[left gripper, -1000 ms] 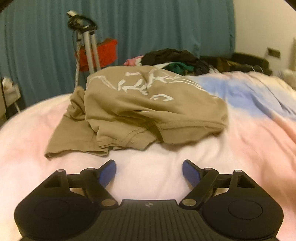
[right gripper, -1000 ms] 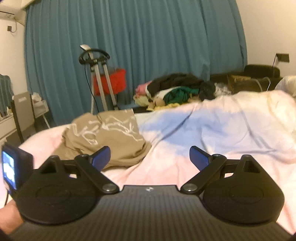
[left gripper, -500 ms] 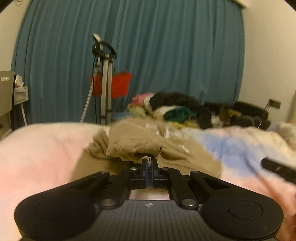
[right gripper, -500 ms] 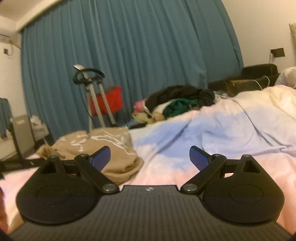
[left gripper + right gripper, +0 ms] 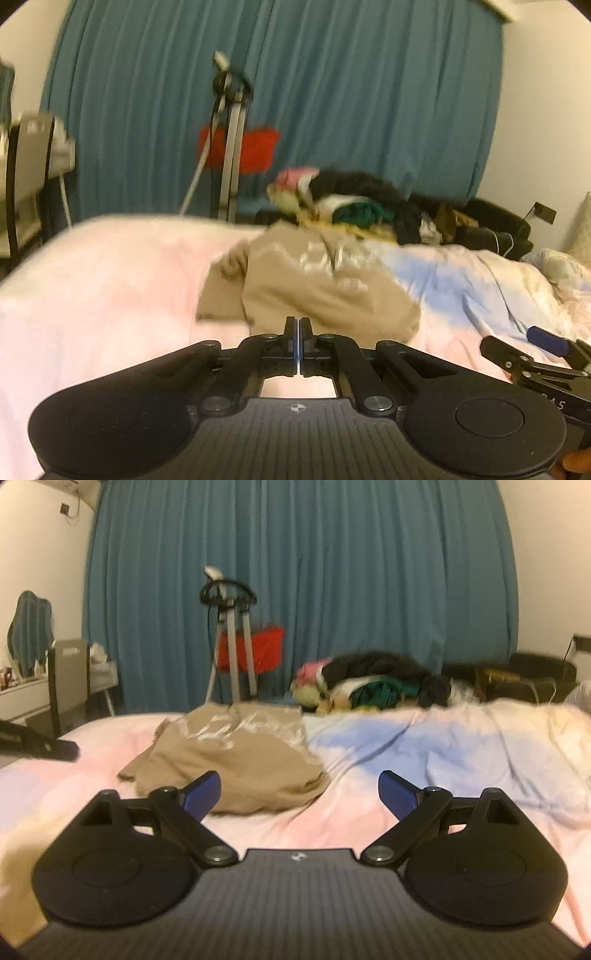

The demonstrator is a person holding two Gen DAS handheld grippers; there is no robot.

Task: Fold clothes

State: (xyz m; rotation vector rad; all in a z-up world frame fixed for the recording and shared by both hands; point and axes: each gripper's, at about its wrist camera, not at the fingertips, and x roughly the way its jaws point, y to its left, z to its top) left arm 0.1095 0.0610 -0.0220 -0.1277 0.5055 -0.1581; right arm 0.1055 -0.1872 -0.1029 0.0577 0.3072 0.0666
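Observation:
A tan T-shirt (image 5: 325, 291) with a white print lies crumpled on the pink and blue bedspread (image 5: 103, 295). My left gripper (image 5: 297, 332) hovers just short of the shirt's near hem, jaws shut with no cloth showing between the pads. In the right wrist view the same tan T-shirt (image 5: 236, 764) lies ahead and left of my right gripper (image 5: 299, 790), which is open and empty above the bedspread (image 5: 424, 760). The left gripper's dark tip (image 5: 55, 751) shows at the left edge, apart from the shirt. A blue pad of the right gripper (image 5: 546, 341) appears low on the right in the left wrist view.
A heap of mixed clothes (image 5: 369, 686) lies at the far side of the bed. A metal stand (image 5: 232, 642) with a red cloth (image 5: 258, 650) stands before the blue curtain (image 5: 295, 572). A chair and desk (image 5: 66, 675) are on the left, a dark sofa (image 5: 539, 672) on the right.
My left gripper closed from wide open, then rose and pulled back from the shirt, swinging left. The right gripper stayed open and shifted slightly; the shirt lies where it was.

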